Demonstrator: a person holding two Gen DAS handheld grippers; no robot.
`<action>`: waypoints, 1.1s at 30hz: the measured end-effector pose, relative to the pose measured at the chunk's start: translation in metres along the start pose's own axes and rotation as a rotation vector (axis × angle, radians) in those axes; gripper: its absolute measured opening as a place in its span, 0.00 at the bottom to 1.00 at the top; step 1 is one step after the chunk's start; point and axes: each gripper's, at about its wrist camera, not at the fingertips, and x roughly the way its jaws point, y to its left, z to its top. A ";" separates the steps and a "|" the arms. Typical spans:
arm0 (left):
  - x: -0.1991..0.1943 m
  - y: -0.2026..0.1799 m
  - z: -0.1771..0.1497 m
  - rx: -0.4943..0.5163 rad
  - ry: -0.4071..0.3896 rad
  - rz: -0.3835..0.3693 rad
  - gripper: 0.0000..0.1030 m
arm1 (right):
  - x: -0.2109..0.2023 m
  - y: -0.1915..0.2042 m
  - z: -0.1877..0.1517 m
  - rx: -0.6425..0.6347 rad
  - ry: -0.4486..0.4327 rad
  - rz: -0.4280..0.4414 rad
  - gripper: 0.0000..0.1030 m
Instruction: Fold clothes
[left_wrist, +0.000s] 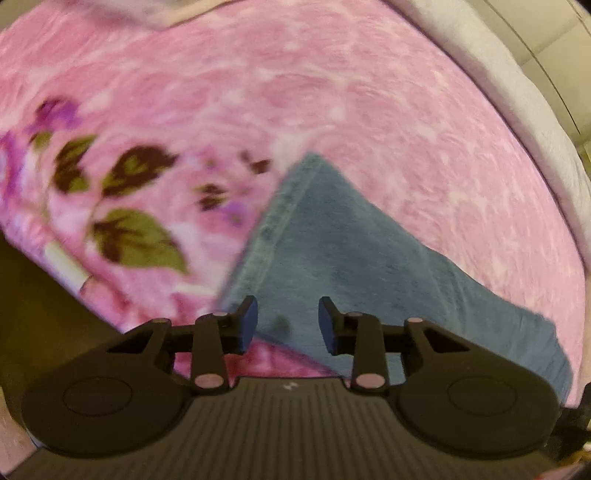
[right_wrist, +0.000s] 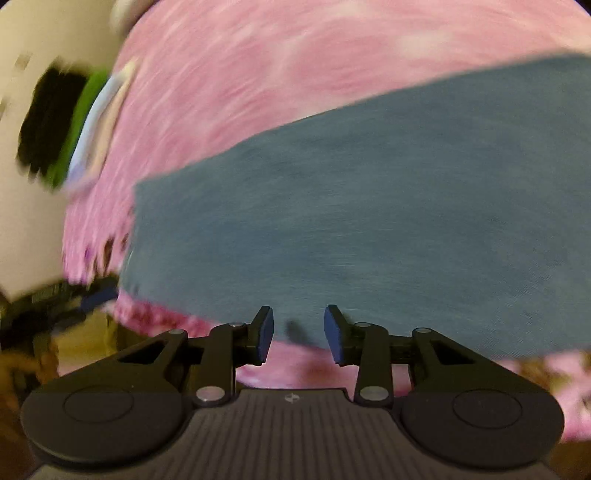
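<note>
My left gripper (left_wrist: 288, 325) has its 2 blue-padded fingers spread apart with nothing between them, hanging just above the near edge of the blue-grey garment (left_wrist: 343, 266). The garment lies flat on the pink blanket (left_wrist: 332, 103), folded into a long strip. In my left view its long axis runs from a stitched corner far ahead of the fingers down toward the lower right of the frame, so the strip points away from me and a little to the left. A seam of stitching follows its left edge.

My right gripper (right_wrist: 299, 332) is likewise parted and holds nothing; its fingers sit over the garment's (right_wrist: 351, 221) near hem. Here the strip stretches across the frame, its short end at the left and its length rising toward the upper right.

Only the left view shows the blanket's printed flowers and leaves (left_wrist: 133, 236) and the pale grey border (left_wrist: 517, 85) along the far side. Only the right view shows a blurred black-and-green object (right_wrist: 55, 125) beyond the blanket's left edge; I cannot tell what it is.
</note>
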 end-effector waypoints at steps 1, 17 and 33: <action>0.001 -0.010 -0.001 0.037 -0.001 -0.006 0.29 | -0.006 -0.010 -0.002 0.015 -0.022 -0.016 0.36; 0.088 -0.127 -0.005 0.456 0.055 0.247 0.28 | -0.103 -0.182 -0.017 0.075 -0.260 -0.478 0.48; -0.060 -0.234 -0.082 0.440 0.141 0.124 0.50 | -0.213 -0.110 -0.033 0.067 -0.223 -0.426 0.83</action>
